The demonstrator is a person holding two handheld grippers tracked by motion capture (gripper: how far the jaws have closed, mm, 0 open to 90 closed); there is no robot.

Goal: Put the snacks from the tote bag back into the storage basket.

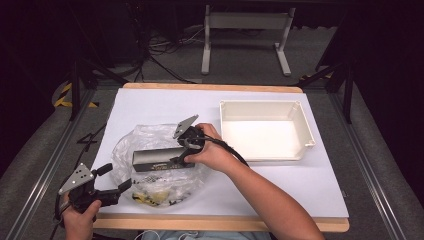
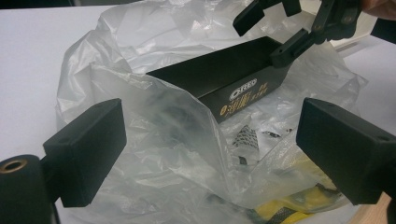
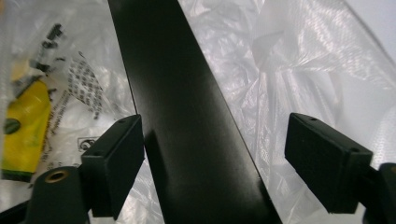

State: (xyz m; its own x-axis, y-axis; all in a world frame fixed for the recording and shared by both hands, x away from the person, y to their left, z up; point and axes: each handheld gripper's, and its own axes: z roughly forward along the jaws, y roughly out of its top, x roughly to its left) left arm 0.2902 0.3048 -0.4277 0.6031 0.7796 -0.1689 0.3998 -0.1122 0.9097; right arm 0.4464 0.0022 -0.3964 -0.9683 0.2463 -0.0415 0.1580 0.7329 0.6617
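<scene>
A long black box [image 1: 155,159] with gold print lies partly inside a crumpled clear plastic bag [image 1: 150,134] on the white table sheet. My right gripper [image 1: 183,158] points down over the box's right end. In the right gripper view the box [image 3: 187,116] runs up between the open jaws of the right gripper [image 3: 217,135]; the left pad sits close beside it and the right pad stands well apart. My left gripper [image 1: 116,176] waits open at the bag's near-left edge. Seen from the left gripper [image 2: 210,126], the bag [image 2: 140,116], the box [image 2: 219,74] and the right gripper [image 2: 268,35] lie ahead.
A yellow packet [image 1: 150,197] and printed wrappers lie inside the bag at its near side. An empty white tray [image 1: 300,112] stands at the right of the table. The wooden table edge [image 1: 220,222] runs close below the bag.
</scene>
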